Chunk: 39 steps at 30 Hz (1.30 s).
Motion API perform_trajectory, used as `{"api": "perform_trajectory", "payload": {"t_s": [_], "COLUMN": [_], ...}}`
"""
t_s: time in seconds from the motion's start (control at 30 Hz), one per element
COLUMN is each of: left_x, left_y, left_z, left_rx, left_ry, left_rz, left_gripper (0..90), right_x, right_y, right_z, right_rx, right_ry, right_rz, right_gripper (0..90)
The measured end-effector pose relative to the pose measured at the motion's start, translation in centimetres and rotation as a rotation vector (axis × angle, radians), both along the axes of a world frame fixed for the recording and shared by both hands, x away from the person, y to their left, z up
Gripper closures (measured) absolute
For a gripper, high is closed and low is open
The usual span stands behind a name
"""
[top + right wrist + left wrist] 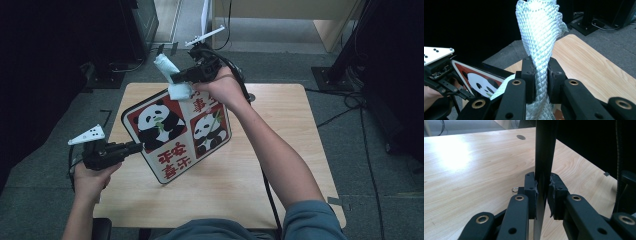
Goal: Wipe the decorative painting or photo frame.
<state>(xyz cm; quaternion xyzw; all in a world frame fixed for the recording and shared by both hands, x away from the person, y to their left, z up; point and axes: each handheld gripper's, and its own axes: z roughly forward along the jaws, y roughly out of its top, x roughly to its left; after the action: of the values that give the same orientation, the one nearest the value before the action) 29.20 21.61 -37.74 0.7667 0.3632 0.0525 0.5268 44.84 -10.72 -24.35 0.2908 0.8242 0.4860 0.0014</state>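
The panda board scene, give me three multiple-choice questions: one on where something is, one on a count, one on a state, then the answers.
1. Where does the cloth meet the board?
A. its far top edge
B. its near bottom corner
C. its middle

2. How many pandas does the board show?
A. one
B. two
C. four

3. What is the state of the left tongs?
A. open above the table
B. shut on the cloth
C. shut on the board's edge

Answers:
1 A, in the high view the cloth sits on the far edge, held by the right tongs.
2 B, two panda panels sit side by side.
3 C, the left gripper view shows the pads pressing the dark edge.
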Motion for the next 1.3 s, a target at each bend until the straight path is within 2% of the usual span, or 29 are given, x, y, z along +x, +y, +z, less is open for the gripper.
{"api": "perform_trajectory", "payload": {"t_s": [0.47, 0.97, 1.13, 1.2, 1.3], "left_x": [0.1, 0.2, 0.3, 0.3, 0.3], "left_y": [0.1, 0.3, 0.3, 0.3, 0.4], "left_z": [0.0, 0.0, 0.1, 0.1, 0.1], "left_rx": [0.002, 0.003, 0.008, 0.006, 0.006], "left_ry": [0.002, 0.001, 0.003, 0.005, 0.005], "left_rz": [0.003, -0.004, -0.007, -0.008, -0.009], "left_gripper": [79.6, 79.6, 79.6, 79.7, 79.7], "right_x": [0.7, 1.5, 1.4, 1.5, 1.7], "right_y": [-1.7, -3.4, -3.5, -3.6, -4.0], "right_z": [0.0, 0.2, 0.5, 0.6, 0.8], "right_rx": [-0.003, -0.018, -0.037, -0.043, -0.06], "right_ry": [-0.004, 0.011, 0.001, 0.017, 0.012], "right_rz": [-0.037, -0.091, -0.098, -0.113, -0.129], "right_gripper": [79.2, 79.4, 79.9, 80.0, 80.1]}}
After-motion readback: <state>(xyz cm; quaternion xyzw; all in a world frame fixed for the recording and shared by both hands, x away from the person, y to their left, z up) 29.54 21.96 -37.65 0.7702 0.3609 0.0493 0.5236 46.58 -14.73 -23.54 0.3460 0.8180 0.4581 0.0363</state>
